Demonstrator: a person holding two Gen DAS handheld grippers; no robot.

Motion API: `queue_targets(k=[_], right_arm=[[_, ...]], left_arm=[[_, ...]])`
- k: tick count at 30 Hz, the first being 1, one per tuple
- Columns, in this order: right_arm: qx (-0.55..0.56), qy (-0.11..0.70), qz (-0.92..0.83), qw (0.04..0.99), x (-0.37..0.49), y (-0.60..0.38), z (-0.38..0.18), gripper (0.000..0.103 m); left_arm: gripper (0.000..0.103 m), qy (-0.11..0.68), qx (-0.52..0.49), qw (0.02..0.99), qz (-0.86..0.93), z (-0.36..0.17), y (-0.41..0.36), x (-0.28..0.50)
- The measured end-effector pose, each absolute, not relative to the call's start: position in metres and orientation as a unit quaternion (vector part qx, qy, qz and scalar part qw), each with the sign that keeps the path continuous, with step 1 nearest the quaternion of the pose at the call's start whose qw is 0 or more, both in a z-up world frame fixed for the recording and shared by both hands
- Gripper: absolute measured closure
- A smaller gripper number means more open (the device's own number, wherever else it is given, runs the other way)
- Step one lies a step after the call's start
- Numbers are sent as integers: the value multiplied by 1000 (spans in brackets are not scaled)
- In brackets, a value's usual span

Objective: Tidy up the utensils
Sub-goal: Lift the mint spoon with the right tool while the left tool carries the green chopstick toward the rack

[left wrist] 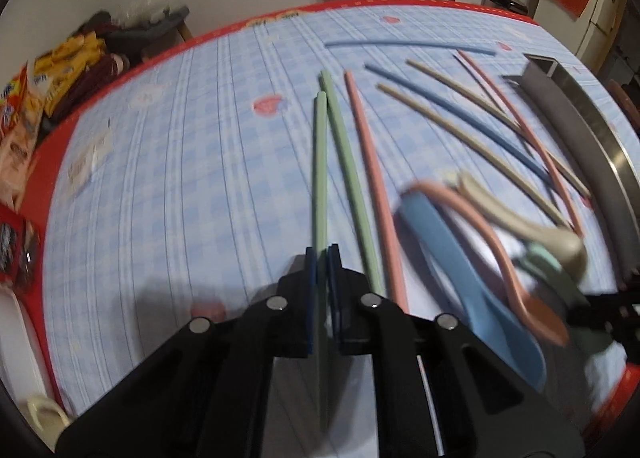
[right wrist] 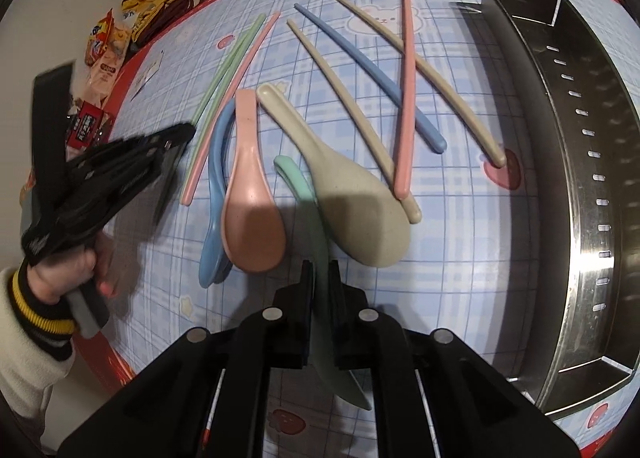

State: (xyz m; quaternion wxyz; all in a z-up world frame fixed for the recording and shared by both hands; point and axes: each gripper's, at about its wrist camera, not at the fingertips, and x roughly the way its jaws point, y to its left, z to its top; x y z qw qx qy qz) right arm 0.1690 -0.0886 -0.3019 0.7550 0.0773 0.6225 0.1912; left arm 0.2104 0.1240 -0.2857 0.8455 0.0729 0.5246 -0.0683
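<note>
Right hand-held gripper clamps green spoon, metal tray just right; left hand-held gripper clamps green chopstick lengthwise.

The counter carries the chopsticks fanned across its far half and the spoons side by side nearer the right wrist camera. The metal tray stands along the right edge of the counter, right of the chopsticks and spoons. One spoon sits between the right tongs, one chopstick sits between the left tongs, and snack packets lie beyond the far left counter edge.
</note>
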Motion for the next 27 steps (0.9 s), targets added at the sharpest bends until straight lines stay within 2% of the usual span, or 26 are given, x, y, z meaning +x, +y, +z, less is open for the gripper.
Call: queue_targets(k=[8, 17, 20, 24, 27], right_arm=[[89, 628, 205, 746, 163, -96, -303, 95], [98, 618, 209, 752, 161, -102, -304, 95], [100, 618, 213, 750, 161, -103, -304, 95], [124, 611, 234, 746, 159, -108, -294, 96], [136, 596, 252, 750, 157, -112, -279, 96]], left_arm=[[93, 558, 24, 826, -80, -286, 122, 124], [93, 534, 24, 844, -38, -287, 110, 119], [93, 540, -27, 841, -36, -286, 120, 124], [93, 541, -152, 826, -30, -271, 145, 122], [93, 529, -189, 827, -32, -252, 147, 116]])
